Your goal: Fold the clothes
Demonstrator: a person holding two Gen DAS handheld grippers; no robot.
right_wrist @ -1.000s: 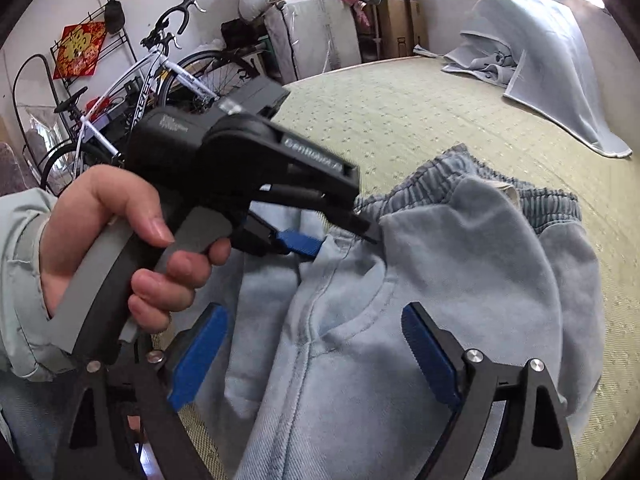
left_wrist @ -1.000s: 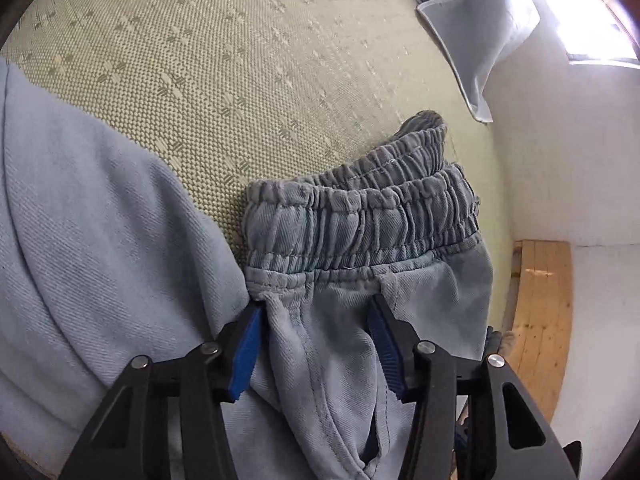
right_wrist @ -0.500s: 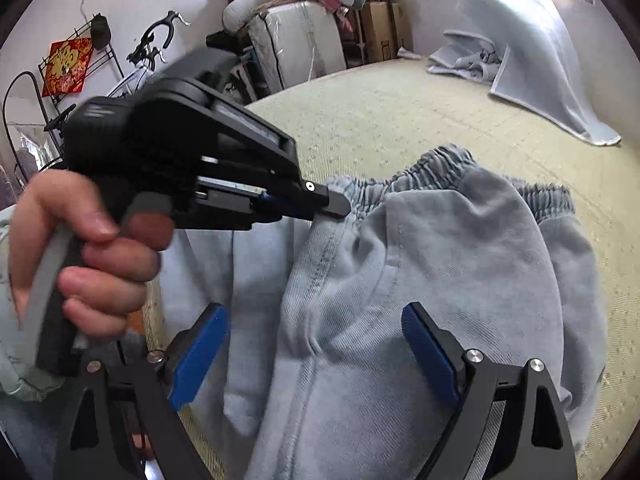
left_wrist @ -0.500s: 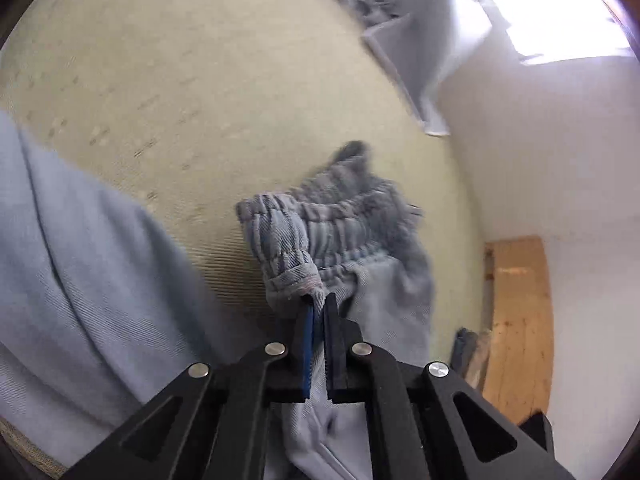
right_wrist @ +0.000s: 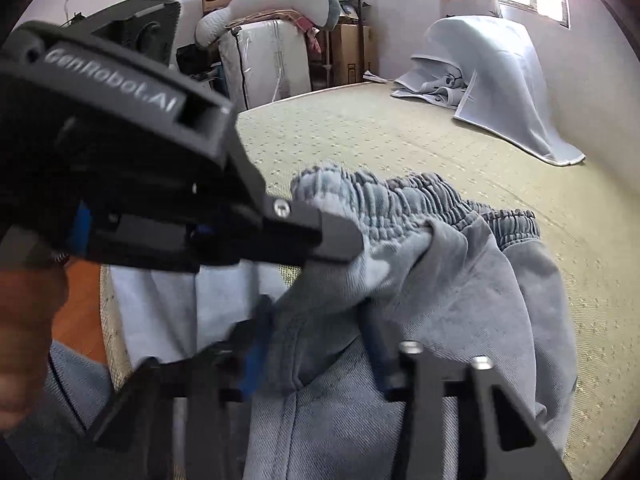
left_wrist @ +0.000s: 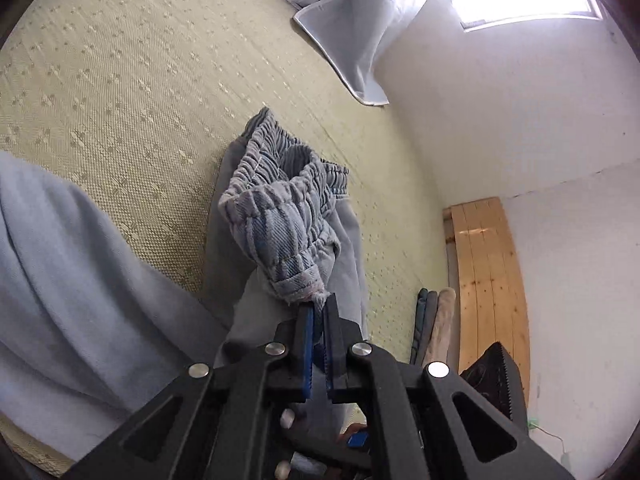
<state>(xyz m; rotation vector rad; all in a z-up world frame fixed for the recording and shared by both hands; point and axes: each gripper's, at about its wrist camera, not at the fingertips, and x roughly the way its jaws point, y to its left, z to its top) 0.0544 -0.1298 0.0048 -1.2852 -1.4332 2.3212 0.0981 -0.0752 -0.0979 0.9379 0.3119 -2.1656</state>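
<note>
Grey-blue sweatpants (left_wrist: 288,216) with an elastic waistband lie on the woven mat (left_wrist: 120,80). My left gripper (left_wrist: 318,312) is shut on the waistband edge and holds it lifted and bunched. In the right wrist view the left gripper (right_wrist: 352,240) pinches that waistband from the left, above the pants (right_wrist: 460,300). My right gripper (right_wrist: 316,348) sits low over the pants' front. Its blurred fingers (right_wrist: 256,344) are part-way closed, still apart, with a fold of cloth between them.
A second light-blue garment (left_wrist: 60,260) lies at the left on the mat. A pale blanket (right_wrist: 500,80) is draped at the far right. Wooden boards (left_wrist: 488,280) lean on the wall. Boxes and a wrapped mattress (right_wrist: 272,60) stand behind. A hand (right_wrist: 24,340) holds the left gripper.
My left gripper shut on the waistband and lifted it, bunching the cloth. The right gripper's fingers have narrowed around a fold of the pants.
</note>
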